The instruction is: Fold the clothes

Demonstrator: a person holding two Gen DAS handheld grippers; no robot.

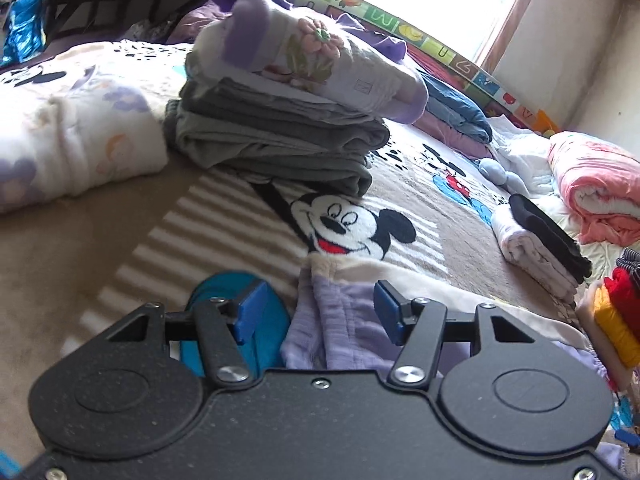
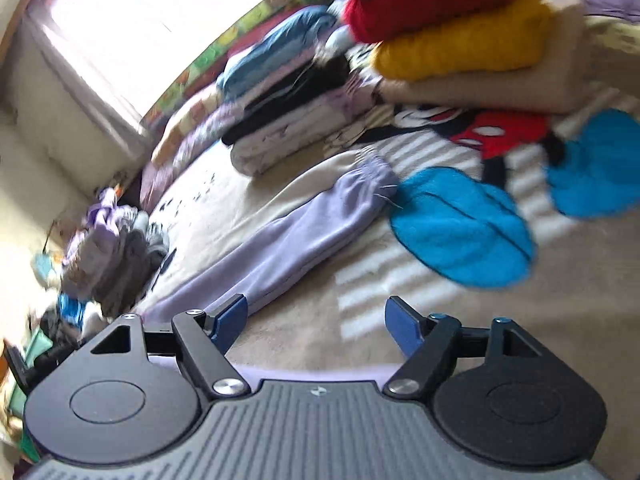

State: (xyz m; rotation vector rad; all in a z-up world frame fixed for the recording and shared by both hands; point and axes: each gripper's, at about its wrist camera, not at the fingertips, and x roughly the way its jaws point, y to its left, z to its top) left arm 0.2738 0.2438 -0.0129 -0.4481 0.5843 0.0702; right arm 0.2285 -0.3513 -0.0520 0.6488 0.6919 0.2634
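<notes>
Left claw (image 1: 316, 312): jaws spread wide, holding nothing, poised just over the lilac garment (image 1: 344, 320) that lies flat on the Mickey Mouse blanket (image 1: 352, 228) covering the bed. Right claw (image 2: 314, 320): jaws likewise wide and empty, above bare blanket (image 2: 304, 332) just beside the garment's long lilac leg or sleeve (image 2: 304, 236), whose gathered cuff points toward the printed blue shoes (image 2: 464, 228). Farther up the bed, a folded stack: grey clothes (image 1: 280, 148) below, a white and purple flowered piece (image 1: 312, 56) on top. Toward the right edge, a second pile of white and black items (image 1: 540, 240), a pink rolled quilt (image 1: 600, 188), and red and yellow knits (image 2: 460, 28) stacked on a beige fold.
</notes>
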